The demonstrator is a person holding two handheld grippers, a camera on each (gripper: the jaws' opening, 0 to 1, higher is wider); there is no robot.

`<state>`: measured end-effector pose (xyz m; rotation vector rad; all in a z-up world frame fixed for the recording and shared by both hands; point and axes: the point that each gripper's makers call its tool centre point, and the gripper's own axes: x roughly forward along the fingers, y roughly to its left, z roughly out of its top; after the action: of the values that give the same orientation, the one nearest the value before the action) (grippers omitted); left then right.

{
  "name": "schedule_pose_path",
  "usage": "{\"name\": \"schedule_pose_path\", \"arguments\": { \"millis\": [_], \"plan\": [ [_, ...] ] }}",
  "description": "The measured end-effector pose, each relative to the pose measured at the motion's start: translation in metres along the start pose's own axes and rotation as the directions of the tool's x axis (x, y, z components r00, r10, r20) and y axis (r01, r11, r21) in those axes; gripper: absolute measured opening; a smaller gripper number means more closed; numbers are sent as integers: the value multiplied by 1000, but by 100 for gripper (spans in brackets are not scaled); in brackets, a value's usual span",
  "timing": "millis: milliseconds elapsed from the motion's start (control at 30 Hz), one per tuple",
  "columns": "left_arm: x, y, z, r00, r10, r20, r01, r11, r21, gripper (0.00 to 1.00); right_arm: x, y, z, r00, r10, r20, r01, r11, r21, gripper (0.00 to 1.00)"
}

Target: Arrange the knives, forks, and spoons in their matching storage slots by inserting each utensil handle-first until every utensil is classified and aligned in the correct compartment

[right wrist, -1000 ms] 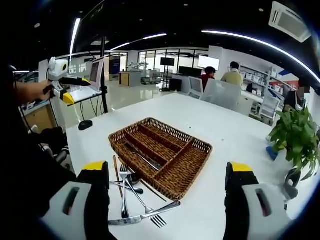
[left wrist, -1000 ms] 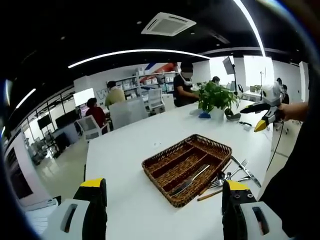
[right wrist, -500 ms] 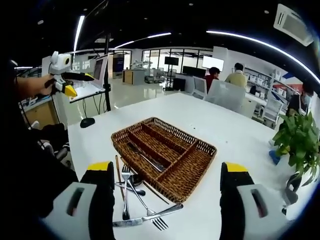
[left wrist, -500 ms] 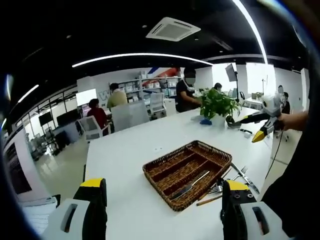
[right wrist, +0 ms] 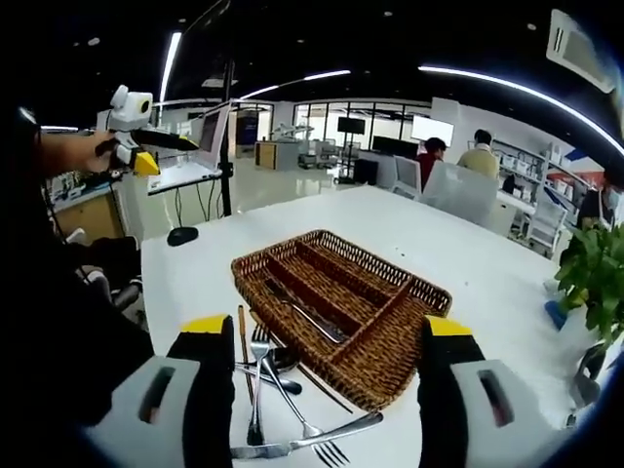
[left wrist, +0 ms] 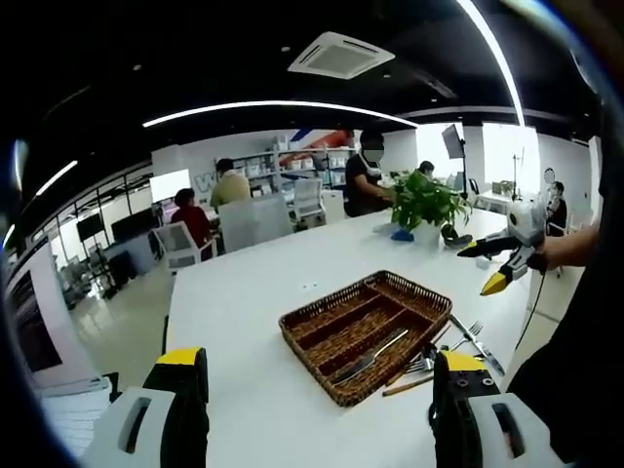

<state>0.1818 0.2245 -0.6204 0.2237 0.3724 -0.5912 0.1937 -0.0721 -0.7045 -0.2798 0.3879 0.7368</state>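
A brown wicker cutlery tray (left wrist: 366,333) (right wrist: 341,310) with long compartments sits on the white table (left wrist: 253,292) (right wrist: 429,244). One knife (left wrist: 370,357) (right wrist: 302,314) lies in a compartment. A loose pile of forks, knives and spoons (left wrist: 458,343) (right wrist: 278,395) lies on the table beside the tray. My left gripper (left wrist: 317,414) is open, held above the table short of the tray. My right gripper (right wrist: 327,400) is open above the loose pile. The right gripper (left wrist: 497,268) appears at the right of the left gripper view; the left gripper (right wrist: 136,132) appears at the upper left of the right gripper view.
A potted green plant (left wrist: 424,200) (right wrist: 595,283) stands on the far part of the table. Several people sit or stand at desks and chairs behind it (left wrist: 229,185). A laptop stand and cable (right wrist: 185,175) are by the table's edge.
Both cameras shifted slightly; the right view drew closer to the tray. In the left view the right gripper dropped lower. Cutlery has not moved.
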Motion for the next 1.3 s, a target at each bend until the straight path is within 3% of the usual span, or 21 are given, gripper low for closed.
{"name": "schedule_pose_path", "arguments": {
  "millis": [100,167,500,933,1300],
  "plan": [
    [0,2,0,1000,0,1,0,1000,-2,100,7,7,-8,1000,15,-19,-15,1000,9,71],
    [-1,4,-1,1000,2,0,-2,1000,-1,100,10,16,-16,997,54,-56,-52,998,35,65],
    [-6,12,-4,1000,9,-9,-9,1000,-3,100,23,24,-27,994,75,-83,-72,997,29,59],
    [-7,20,-7,1000,7,-30,-7,1000,0,100,39,36,-41,990,98,-105,-99,995,4,45],
    [-4,24,-9,999,9,-40,-9,1000,-10,100,55,53,-62,971,167,-170,-164,986,33,35]
  ]
}}
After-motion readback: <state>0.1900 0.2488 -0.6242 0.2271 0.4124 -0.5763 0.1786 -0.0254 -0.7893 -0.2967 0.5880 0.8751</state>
